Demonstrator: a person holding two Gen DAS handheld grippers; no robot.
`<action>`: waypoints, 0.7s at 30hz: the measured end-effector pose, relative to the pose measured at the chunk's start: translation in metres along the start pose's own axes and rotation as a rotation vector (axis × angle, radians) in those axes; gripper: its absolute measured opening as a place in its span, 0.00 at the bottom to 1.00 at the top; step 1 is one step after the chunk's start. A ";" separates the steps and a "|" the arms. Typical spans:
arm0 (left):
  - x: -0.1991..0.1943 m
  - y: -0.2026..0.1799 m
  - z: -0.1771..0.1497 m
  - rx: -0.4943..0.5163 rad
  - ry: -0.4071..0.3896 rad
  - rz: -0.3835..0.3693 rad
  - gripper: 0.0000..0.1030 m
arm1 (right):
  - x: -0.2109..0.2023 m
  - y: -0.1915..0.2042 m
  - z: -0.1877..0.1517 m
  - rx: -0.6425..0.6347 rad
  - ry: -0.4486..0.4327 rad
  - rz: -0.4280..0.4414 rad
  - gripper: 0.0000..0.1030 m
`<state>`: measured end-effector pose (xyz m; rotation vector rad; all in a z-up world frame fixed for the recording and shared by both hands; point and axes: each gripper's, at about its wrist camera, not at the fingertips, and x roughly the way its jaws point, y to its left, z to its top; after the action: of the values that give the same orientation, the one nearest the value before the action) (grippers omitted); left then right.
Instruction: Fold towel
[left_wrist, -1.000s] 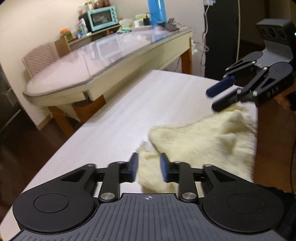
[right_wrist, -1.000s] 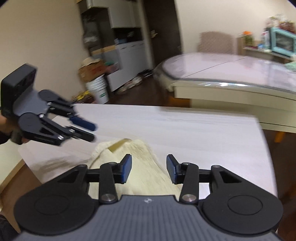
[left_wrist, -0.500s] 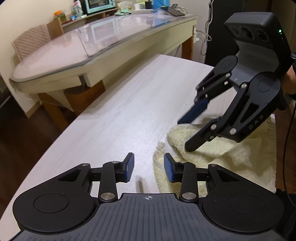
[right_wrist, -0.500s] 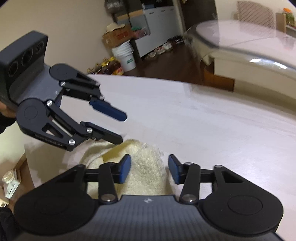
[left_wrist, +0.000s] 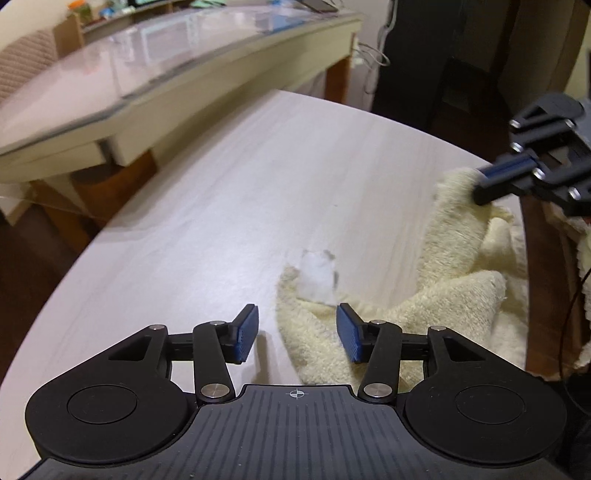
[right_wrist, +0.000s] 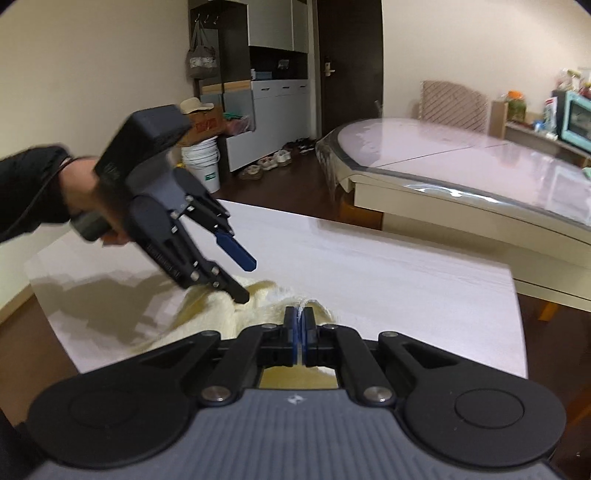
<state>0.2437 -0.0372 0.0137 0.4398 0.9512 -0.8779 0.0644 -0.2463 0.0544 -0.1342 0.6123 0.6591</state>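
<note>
The towel (left_wrist: 454, 295), cream and fluffy, lies crumpled at the right-hand edge of the pale wooden table (left_wrist: 258, 177), part of it hanging over that edge. One corner, bearing a white label (left_wrist: 317, 275), points inward across the surface.

The right gripper (right_wrist: 299, 317) has its jaws fully closed on a raised ridge of towel; the left wrist view confirms cloth pulled up to its blue pads (left_wrist: 506, 168). The left gripper (left_wrist: 295, 332) stands half open, its jaws having just been widening, and straddles the labelled corner. The cloth lies between the pads without being pressed. In the right wrist view its lower finger (right_wrist: 236, 291) rests on or just above the pile; contact cannot be confirmed.

Assessment: folding has not started. The cloth is bunched, and only one hold is established.

Risks noted:
- The right grip sits on a bunched ridge, not a clean corner. Lifting from there may drag up several layers and leave the towel twisted.
- With much of the cloth near or over the table edge, an outward pull by the right hand could slide the whole towel off.
- If the left jaws close too high they may catch only the label or loose pile, and the corner would slip free when tension comes on.
- Both tools work close together; a collision is possible.
</note>
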 end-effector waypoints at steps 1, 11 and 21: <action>0.005 -0.002 0.003 0.014 0.029 -0.009 0.45 | -0.003 0.004 -0.005 0.005 -0.002 0.004 0.02; -0.011 -0.020 -0.004 0.084 0.005 0.123 0.06 | -0.025 0.008 -0.016 0.080 -0.048 0.006 0.02; -0.086 -0.013 -0.059 -0.115 -0.196 0.491 0.06 | 0.006 -0.014 0.008 0.055 -0.125 -0.075 0.02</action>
<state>0.1785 0.0334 0.0553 0.4534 0.6669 -0.4083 0.0806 -0.2516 0.0570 -0.0637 0.5027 0.5730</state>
